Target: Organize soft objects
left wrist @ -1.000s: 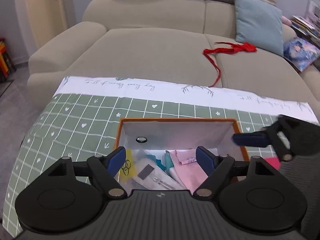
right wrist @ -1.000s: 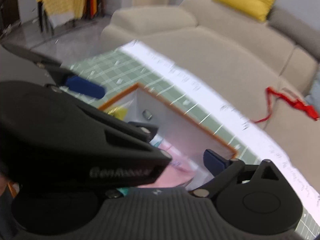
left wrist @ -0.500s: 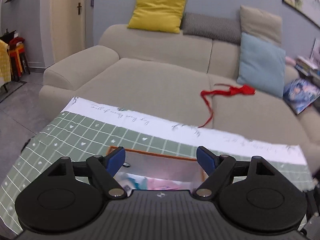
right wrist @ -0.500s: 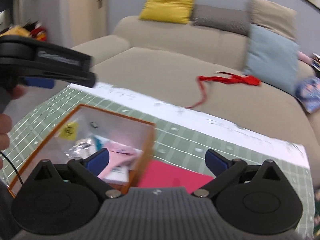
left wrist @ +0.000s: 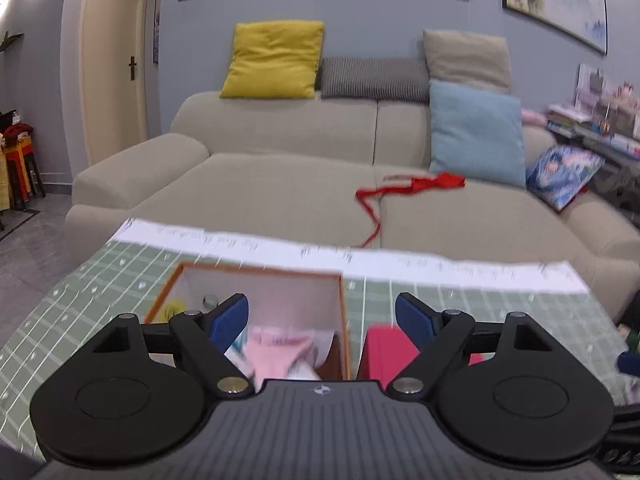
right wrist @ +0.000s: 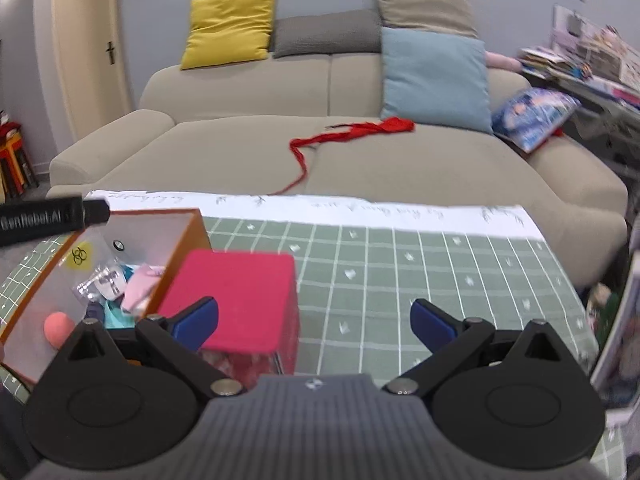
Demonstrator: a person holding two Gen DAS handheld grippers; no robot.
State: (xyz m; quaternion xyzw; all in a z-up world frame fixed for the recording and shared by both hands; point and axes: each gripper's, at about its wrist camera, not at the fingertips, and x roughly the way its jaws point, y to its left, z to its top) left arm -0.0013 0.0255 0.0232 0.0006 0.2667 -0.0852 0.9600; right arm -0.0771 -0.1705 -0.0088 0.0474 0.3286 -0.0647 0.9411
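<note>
Two grippers, left gripper (left wrist: 322,316) and right gripper (right wrist: 314,314), both spread and empty. One orange-rimmed box (right wrist: 196,228) of soft items at ten o'clock; one red box (right wrist: 236,296) beside it; four sofa cushions (right wrist: 230,26).

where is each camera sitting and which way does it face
Left wrist: on the left gripper, above the orange box, facing the sofa; only its open fingers show.
Right wrist: on the right gripper, over the green cloth, facing the sofa; its open fingers show, plus the left gripper's black body at left.
Shared: orange box, red box, red strap, sofa.
</note>
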